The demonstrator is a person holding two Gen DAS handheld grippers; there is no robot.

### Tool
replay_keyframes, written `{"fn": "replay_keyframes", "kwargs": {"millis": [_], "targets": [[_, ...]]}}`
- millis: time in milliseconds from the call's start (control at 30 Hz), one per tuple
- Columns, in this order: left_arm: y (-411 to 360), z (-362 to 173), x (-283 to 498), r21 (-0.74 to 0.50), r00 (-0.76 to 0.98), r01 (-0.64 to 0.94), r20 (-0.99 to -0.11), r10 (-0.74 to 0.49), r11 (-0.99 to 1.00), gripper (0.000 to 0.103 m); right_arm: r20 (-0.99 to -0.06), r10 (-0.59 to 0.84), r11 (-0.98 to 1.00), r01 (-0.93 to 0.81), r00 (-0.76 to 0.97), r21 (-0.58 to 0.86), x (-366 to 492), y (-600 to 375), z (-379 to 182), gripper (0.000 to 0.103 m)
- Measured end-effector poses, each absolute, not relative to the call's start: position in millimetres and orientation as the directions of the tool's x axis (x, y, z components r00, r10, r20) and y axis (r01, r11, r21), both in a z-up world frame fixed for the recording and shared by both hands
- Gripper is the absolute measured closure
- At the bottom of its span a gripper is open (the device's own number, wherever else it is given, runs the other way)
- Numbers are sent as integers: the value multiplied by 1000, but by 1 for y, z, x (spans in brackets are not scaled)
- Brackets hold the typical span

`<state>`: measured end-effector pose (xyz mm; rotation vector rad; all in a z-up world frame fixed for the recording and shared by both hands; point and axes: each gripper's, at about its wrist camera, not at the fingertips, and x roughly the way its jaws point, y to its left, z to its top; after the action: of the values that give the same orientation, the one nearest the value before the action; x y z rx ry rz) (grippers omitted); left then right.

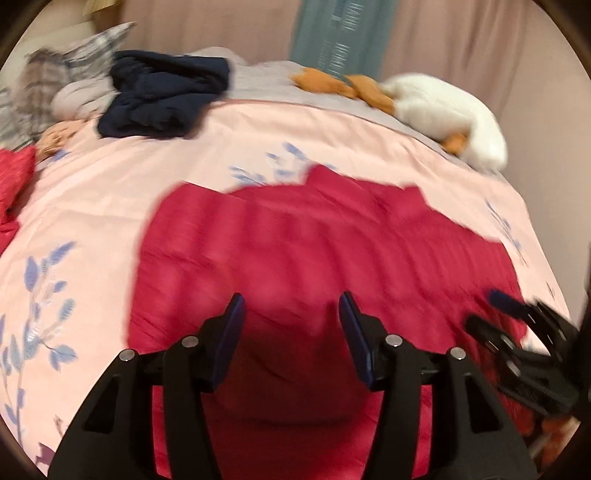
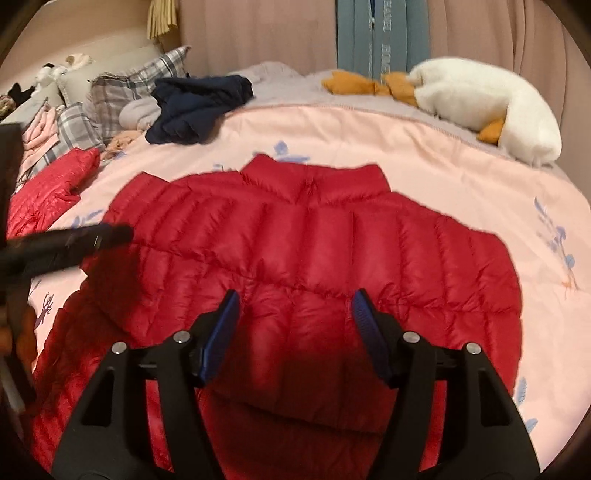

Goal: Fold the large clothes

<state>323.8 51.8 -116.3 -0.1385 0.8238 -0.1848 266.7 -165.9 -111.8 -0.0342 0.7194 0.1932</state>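
Note:
A red quilted puffer jacket (image 2: 314,240) lies spread on the pink bed cover, collar toward the far side. It also shows, blurred, in the left wrist view (image 1: 314,240). One sleeve (image 2: 48,195) stretches off to the left. My left gripper (image 1: 291,314) is open and empty above the jacket's near part; it also shows as a dark blur at the left of the right wrist view (image 2: 74,240). My right gripper (image 2: 293,310) is open and empty above the jacket's lower middle; it also shows at the right edge of the left wrist view (image 1: 517,332).
The bed has a pink floral cover (image 2: 461,177). A dark navy garment (image 2: 195,107) lies at the back left beside plaid pillows (image 2: 122,85). A white and orange plush toy (image 2: 480,99) lies at the back right. Curtains (image 2: 258,33) hang behind.

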Motion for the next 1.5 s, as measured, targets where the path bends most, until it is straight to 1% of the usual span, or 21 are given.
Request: {"fn": "replay_keyframes", "kwargs": {"millis": [133, 233, 367, 467, 533, 600, 700, 833, 967, 1033, 1200, 1300, 1367, 1500], "targets": [[88, -127, 357, -293, 637, 20, -733, -238, 956, 49, -647, 174, 981, -187, 742, 49, 265, -168, -107, 38], [106, -142, 376, -369, 607, -41, -748, -270, 929, 57, -654, 175, 981, -187, 736, 52, 266, -169, -109, 38], [111, -162, 385, -412, 568, -76, -766, -300, 908, 58, -675, 157, 983, -180, 721, 36, 268, -170, -116, 38], [114, -167, 384, -433, 568, -80, -760, -316, 898, 58, -674, 158, 984, -174, 722, 44, 265, -174, -116, 38], [112, -158, 377, -400, 585, -79, -760, -283, 913, 58, -663, 152, 985, -167, 733, 42, 262, -178, -112, 38], [103, -143, 364, -335, 615, -46, -752, -237, 941, 58, -653, 145, 987, -157, 743, 40, 259, -184, -108, 38], [89, -122, 339, -267, 659, 44, -716, -229, 963, 58, -640, 116, 992, -119, 760, 39, 255, -199, -102, 38], [66, -105, 311, -210, 680, 144, -689, -250, 967, 58, -642, 56, 998, -41, 765, 38, 253, -222, -102, 38], [37, -113, 301, -137, 655, 207, -716, -242, 969, 58, -660, -17, 1000, 30, 751, 9, 254, -238, -112, 38], [24, -125, 302, -91, 639, 222, -738, -215, 971, 58, -692, -35, 999, 52, 721, 4, 260, -243, -124, 38], [8, -151, 310, -44, 593, 226, -786, -173, 973, 58, -745, -44, 999, 50, 665, -14, 271, -244, -150, 35], [7, -154, 308, -34, 591, 224, -790, -163, 974, 57, -756, -32, 999, 48, 654, -1, 274, -246, -154, 35], [8, -152, 307, -39, 594, 220, -787, -166, 975, 58, -755, -24, 999, 50, 655, 11, 273, -247, -151, 35], [8, -140, 291, -33, 620, 231, -765, -173, 972, 58, -720, -15, 999, 44, 694, 21, 258, -248, -137, 35]]}}
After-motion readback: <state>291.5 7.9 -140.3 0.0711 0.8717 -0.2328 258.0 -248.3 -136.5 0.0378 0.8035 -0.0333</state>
